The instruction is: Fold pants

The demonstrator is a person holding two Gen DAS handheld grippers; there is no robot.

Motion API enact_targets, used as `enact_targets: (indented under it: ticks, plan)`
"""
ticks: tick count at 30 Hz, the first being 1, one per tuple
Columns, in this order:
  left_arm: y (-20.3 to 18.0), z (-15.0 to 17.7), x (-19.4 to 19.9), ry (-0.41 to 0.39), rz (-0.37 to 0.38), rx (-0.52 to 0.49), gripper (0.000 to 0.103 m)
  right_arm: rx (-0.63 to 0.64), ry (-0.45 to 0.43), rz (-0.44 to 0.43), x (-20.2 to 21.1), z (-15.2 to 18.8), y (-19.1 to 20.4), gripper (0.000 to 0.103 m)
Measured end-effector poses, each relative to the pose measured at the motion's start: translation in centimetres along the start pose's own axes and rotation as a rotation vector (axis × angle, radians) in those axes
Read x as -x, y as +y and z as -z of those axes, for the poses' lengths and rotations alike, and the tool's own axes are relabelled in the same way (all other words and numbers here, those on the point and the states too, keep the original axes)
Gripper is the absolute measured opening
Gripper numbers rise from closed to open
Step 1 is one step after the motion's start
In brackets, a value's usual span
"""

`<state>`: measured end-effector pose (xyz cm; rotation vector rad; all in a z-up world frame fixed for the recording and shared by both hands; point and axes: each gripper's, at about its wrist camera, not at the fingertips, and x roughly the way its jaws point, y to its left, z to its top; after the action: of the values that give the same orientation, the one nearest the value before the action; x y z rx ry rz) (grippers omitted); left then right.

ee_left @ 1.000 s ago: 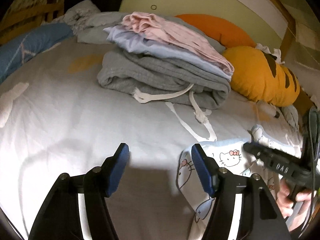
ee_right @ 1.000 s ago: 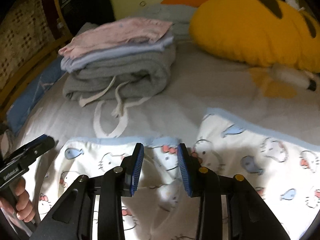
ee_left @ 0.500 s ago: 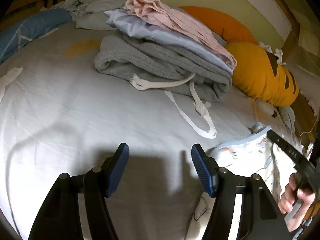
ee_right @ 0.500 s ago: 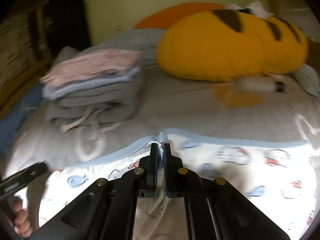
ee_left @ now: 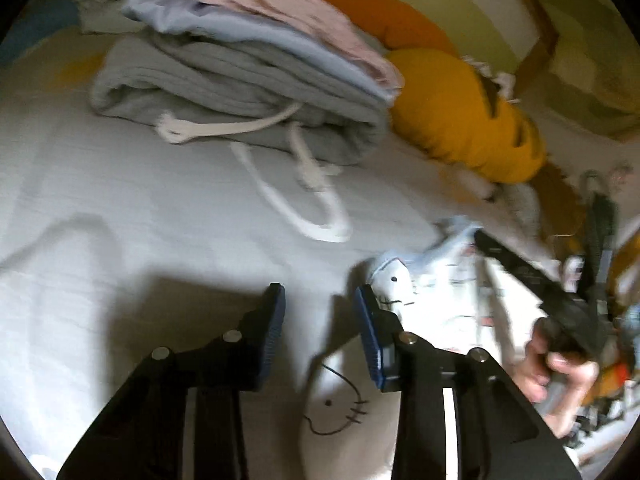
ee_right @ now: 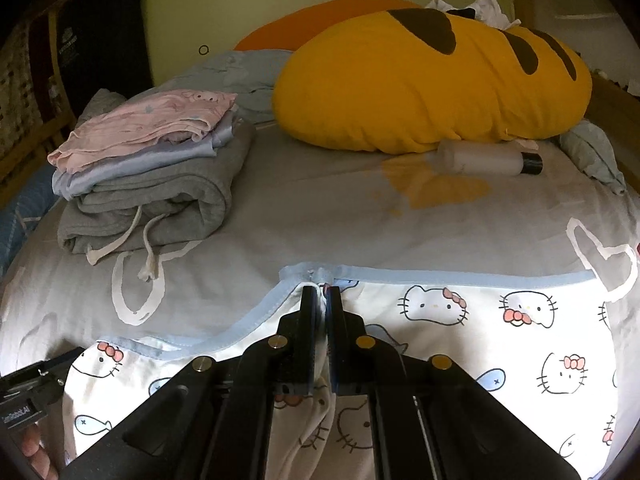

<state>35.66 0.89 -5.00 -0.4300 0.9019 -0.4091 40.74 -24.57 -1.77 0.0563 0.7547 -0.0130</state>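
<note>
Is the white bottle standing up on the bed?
No. The white bottle lies on its side on the bed sheet, right beside the yellow pillow.

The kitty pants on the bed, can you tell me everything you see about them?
The kitty pants are white, thin soft-looking cloth printed with cartoon cat faces with pink bows and little blue fish, edged with a pale blue band. They lie spread on the grey bedsheet, partly rumpled. The right tool is shut on the blue edge near the middle, bunching it. The left tool hovers over a corner; its jaws have just been closing, gripping nothing yet.
</note>
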Motion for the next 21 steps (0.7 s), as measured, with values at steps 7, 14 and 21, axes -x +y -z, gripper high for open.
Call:
enact_targets:
  ticks: [7,14,21]
  plan:
    - [-0.6,0.0,-0.1,0.015,0.105,0.002,0.046,0.029,-0.006,-0.016,0.0,0.1,0.7,0.004]
    - [-3.1,0.9,-1.5,0.093,0.103,-0.112,0.049,0.019,0.001,-0.023,-0.1,0.1,0.7,0.004]
    - [-2.8,0.9,-0.4,0.02,0.07,-0.118,0.01,0.018,-0.001,-0.026,-0.1,0.1,0.6,0.004]
